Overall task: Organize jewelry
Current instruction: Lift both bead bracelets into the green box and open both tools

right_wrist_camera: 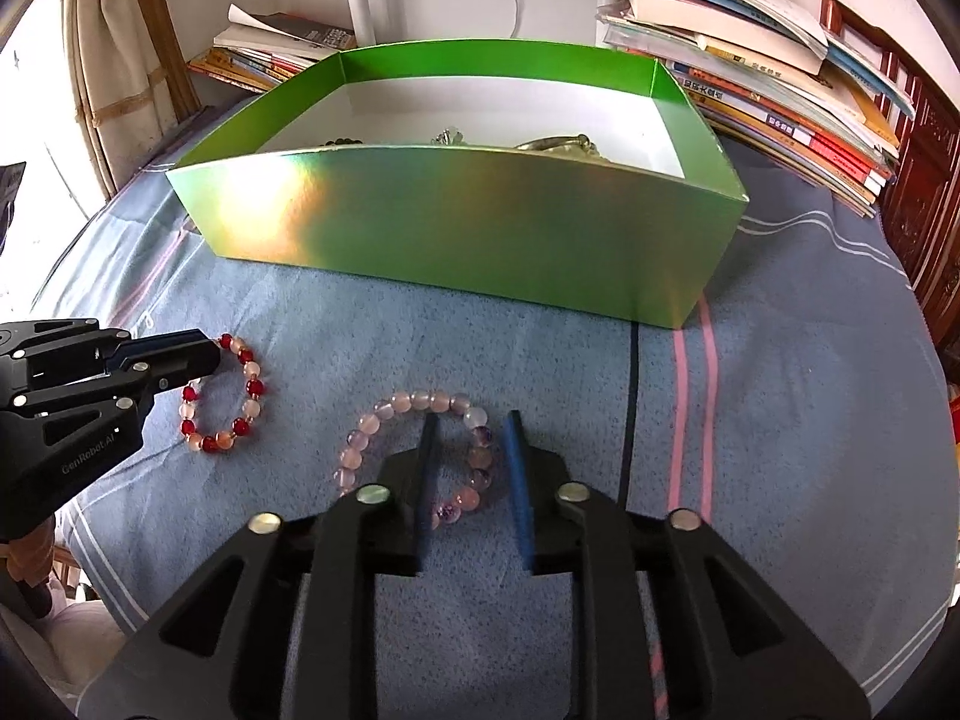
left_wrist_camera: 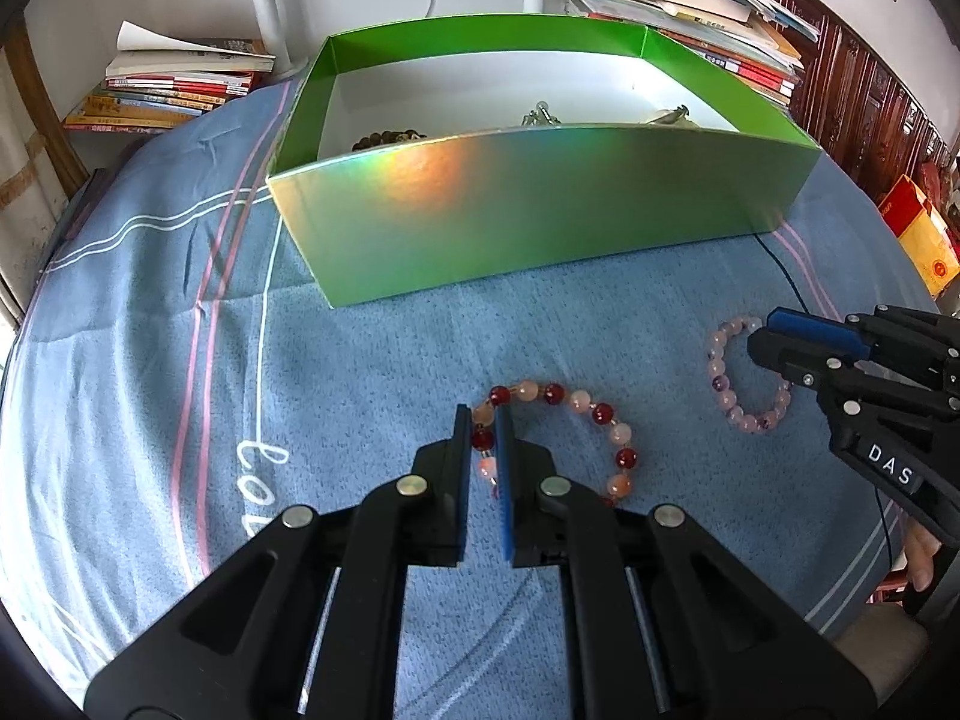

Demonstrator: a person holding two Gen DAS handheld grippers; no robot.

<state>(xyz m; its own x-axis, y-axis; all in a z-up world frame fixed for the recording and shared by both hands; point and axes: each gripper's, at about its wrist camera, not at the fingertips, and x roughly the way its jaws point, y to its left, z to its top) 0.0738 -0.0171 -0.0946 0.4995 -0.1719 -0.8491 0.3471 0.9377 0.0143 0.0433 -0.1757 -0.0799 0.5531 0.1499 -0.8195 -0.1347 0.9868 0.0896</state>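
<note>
A red and pink bead bracelet point(left_wrist_camera: 591, 414) lies on the blue cloth in front of the green box point(left_wrist_camera: 540, 210). My left gripper point(left_wrist_camera: 483, 420) is closed on its left side, the beads pinched between the pads. It also shows in the right wrist view point(right_wrist_camera: 240, 396), with the left gripper point(right_wrist_camera: 207, 354) on it. A pale pink and purple bead bracelet point(right_wrist_camera: 414, 405) lies under my right gripper point(right_wrist_camera: 471, 426), whose jaws are open and straddle its right side. In the left wrist view the right gripper point(left_wrist_camera: 765, 333) is over this bracelet point(left_wrist_camera: 729, 396).
The green box point(right_wrist_camera: 468, 222) holds dark beads point(left_wrist_camera: 384, 138) and metal jewelry point(left_wrist_camera: 540, 114). Book stacks stand at the back left point(left_wrist_camera: 174, 84) and back right point(right_wrist_camera: 780, 78). A white lamp pole point(left_wrist_camera: 267, 0) is behind the box. A thin black cable point(left_wrist_camera: 786, 276) runs over the cloth.
</note>
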